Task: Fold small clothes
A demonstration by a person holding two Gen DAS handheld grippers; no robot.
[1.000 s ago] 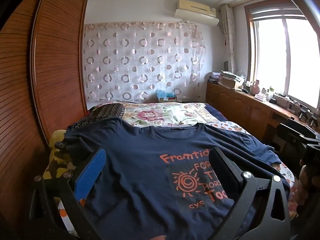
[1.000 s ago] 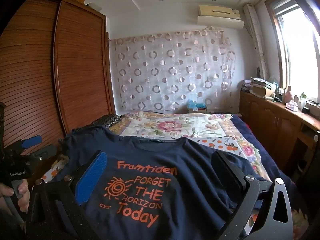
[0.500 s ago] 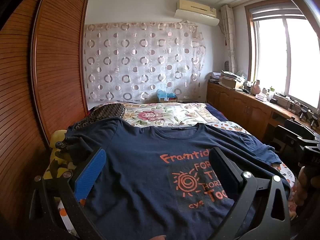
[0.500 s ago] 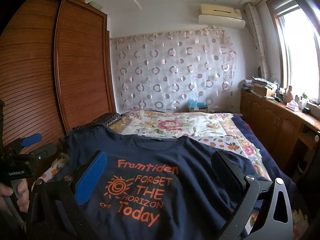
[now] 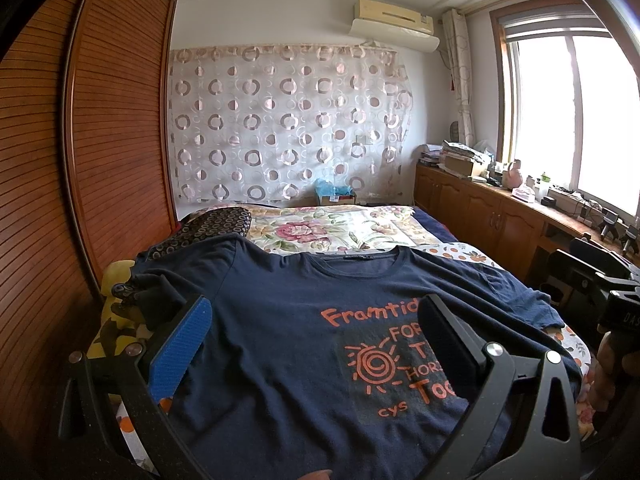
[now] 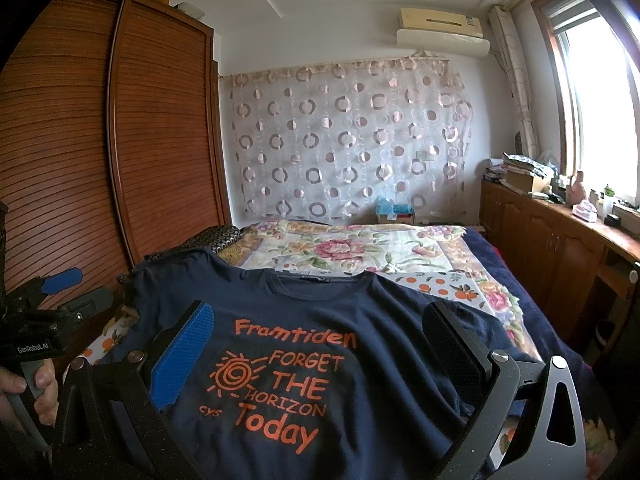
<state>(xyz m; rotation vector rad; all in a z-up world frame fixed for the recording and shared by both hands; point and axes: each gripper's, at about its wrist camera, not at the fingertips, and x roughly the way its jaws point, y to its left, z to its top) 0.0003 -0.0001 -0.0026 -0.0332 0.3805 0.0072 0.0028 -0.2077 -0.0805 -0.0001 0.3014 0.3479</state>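
I see a bedroom: a bed [image 5: 400,226] with a floral cover runs away from me toward a circle-patterned curtain [image 5: 288,120] on the far wall, with a slatted wooden wardrobe [image 5: 116,128] along its left edge and low wooden cabinets [image 5: 488,220] under a window [image 5: 576,112] along its right. An air conditioner [image 5: 394,20] hangs above the curtain. The navy T-shirt [image 5: 280,328] lies spread face up across the near end of the bed, collar toward the far wall, orange print showing, its left sleeve bunched at the bed's left edge. My left gripper [image 5: 316,340] hangs over the shirt with its fingers [image 5: 180,344] spread wide, gripping nothing. My right gripper [image 6: 320,344] sits the same way above the print, fingers [image 6: 182,352] wide apart and empty.
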